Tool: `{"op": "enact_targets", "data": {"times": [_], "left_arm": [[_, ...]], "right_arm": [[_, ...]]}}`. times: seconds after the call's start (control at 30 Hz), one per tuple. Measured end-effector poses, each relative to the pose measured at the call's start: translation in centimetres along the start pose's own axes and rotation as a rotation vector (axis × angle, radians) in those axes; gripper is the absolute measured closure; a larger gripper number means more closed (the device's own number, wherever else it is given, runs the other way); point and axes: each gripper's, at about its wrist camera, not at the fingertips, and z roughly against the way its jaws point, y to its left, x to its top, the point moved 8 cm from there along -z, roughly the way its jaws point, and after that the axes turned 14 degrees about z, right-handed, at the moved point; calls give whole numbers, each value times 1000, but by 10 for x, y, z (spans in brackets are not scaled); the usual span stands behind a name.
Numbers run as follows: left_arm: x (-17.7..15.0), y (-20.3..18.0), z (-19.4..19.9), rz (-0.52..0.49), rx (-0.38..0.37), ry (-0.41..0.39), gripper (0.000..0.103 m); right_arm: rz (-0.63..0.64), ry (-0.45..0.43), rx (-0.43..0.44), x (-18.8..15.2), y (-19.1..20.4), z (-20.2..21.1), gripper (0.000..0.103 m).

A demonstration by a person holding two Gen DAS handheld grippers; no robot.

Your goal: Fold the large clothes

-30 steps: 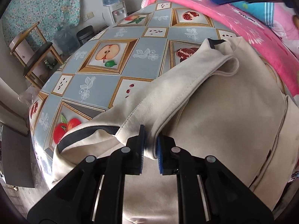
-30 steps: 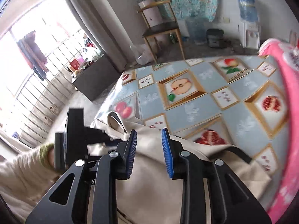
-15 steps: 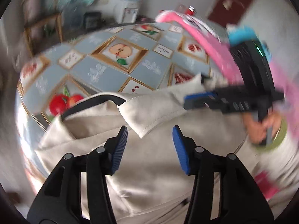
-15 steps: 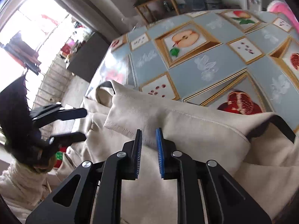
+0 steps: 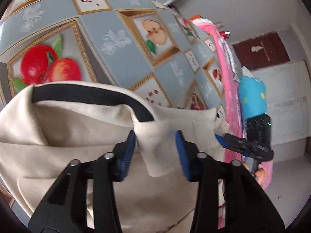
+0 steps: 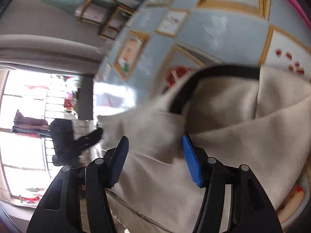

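Note:
A cream sweatshirt (image 5: pixel 64 141) with a black neck band (image 5: pixel 87 93) lies bunched on the fruit-patterned table (image 5: pixel 108 19). My left gripper (image 5: pixel 155 151) hovers over a folded cream flap. The flap sits between the closing jaws; the left pad brushes its edge and the right pad stands off it. In the right wrist view the same sweatshirt (image 6: pixel 223 132) and neck band (image 6: pixel 213 71) are blurred. My right gripper (image 6: pixel 155 159) is opening wide just above the cloth and holds nothing. Each gripper shows in the other's view: the right gripper (image 5: pixel 218 137) and the left gripper (image 6: pixel 97 134).
A pink blanket (image 5: pixel 227 77) and a blue bundle (image 5: pixel 252 101) edge the table's far side, before a dark red door (image 5: pixel 260 50). Beyond the table stand a wooden chair (image 6: pixel 103 19) and a bright barred window (image 6: pixel 23 116).
My left gripper let go of the cream fold it pinched, opened and rolled over the garment. My right gripper dropped to the cloth, narrowed, then spread wide. Both views have rolled.

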Motion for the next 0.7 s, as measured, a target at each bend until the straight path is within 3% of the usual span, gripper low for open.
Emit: {"op": "enact_targets", "data": {"times": [0.33, 0.47, 0.6, 0.7], "left_arm": [[-14, -2, -2, -31, -24, 66, 68], [-12, 1, -10, -20, -24, 79, 82], [-13, -10, -11, -151, 58, 25, 93], [-5, -18, -12, -283, 170, -56, 96]], "right_arm": [[16, 58, 6, -9, 9, -10, 63], [47, 72, -21, -12, 12, -19, 79], [160, 71, -94, -10, 24, -19, 88], [235, 78, -173, -2, 26, -24, 90]]}}
